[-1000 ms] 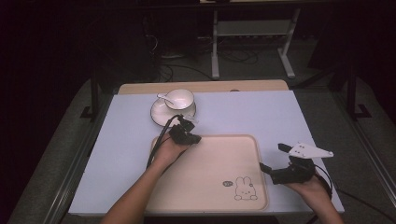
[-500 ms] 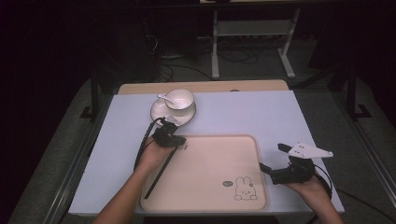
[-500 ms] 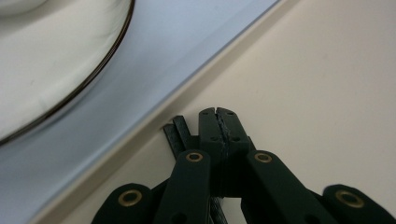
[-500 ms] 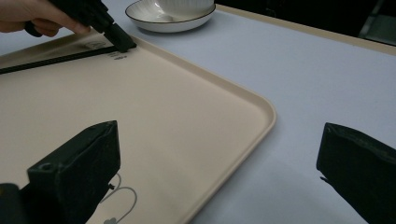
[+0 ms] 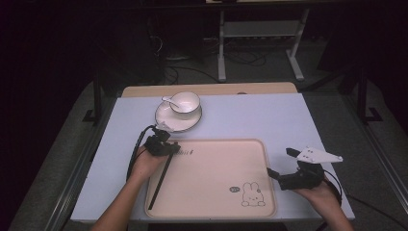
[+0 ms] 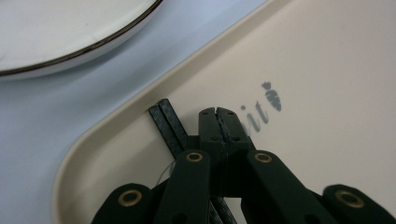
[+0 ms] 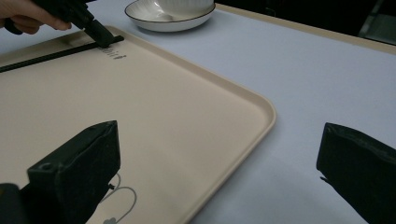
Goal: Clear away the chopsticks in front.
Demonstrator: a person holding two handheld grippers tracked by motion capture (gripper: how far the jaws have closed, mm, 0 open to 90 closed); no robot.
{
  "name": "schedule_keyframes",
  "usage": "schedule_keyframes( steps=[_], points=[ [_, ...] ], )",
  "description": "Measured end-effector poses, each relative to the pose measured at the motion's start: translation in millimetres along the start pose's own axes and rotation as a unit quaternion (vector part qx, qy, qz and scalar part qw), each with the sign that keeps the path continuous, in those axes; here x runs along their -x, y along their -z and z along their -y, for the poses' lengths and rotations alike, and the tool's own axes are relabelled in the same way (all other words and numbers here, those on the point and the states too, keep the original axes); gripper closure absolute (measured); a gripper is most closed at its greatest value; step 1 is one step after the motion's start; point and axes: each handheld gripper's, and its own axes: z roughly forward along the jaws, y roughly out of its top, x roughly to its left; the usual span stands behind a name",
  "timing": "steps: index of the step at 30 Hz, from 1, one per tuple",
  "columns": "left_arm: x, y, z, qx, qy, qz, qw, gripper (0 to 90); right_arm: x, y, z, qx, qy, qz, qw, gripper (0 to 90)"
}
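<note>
The left gripper (image 5: 169,148) is pinched together beside slim black ridged chopsticks (image 5: 160,180) on the smooth beige rounded tray (image 5: 216,211); the right gripper (image 5: 284,166) gapes wide.

Left gripper (image 5: 179,153): held in the left hand (image 5: 146,161), forearm entering from below; fingers (image 6: 218,122) pressed together, tips pointing away from the person. Right gripper (image 5: 281,165): held in the right hand (image 5: 317,188); fingers (image 7: 77,163) spread wide apart, nothing between them.
</note>
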Motion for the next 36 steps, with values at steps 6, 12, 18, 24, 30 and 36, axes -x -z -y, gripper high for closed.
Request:
schedule_keyframes(
  steps=[6, 12, 18, 24, 30, 36],
  points=[
    [-5.7, 8.0, 8.8, 0.001, 0.009, -0.008, 0.9999, 89.6, 0.1, 0.2, 0.0, 0.000, -0.001, 0.000, 1.0000, 0.0],
    [-13.2, 16.1, 17.3, 0.002, 0.019, -0.018, 0.9997, 89.5, 0.0, 0.0, 0.0, 0.000, 0.000, 0.000, 1.0000, 0.0],
    [-16.3, 19.3, 21.7, 0.007, 0.025, -0.020, 0.9995, 88.8, 0.0, -0.2, 0.1, -0.001, 0.000, 0.001, 1.0000, 0.0],
    [-12.8, 25.2, 19.4, 0.024, 0.011, -0.020, 0.9994, 77.2, -0.4, -0.6, 0.2, -0.002, 0.001, 0.002, 1.0000, 0.0],
    [-6.3, 41.2, 19.1, 0.061, 0.010, -0.009, 0.9981, 50.0, -0.4, -0.7, 0.3, -0.003, 0.001, 0.002, 1.0000, 0.0],
    [-0.3, 61.4, 21.7, 0.100, 0.009, -0.013, 0.9948, 30.5, 0.0, -0.9, 0.4, -0.003, 0.000, 0.002, 1.0000, 0.0]
  ],
)
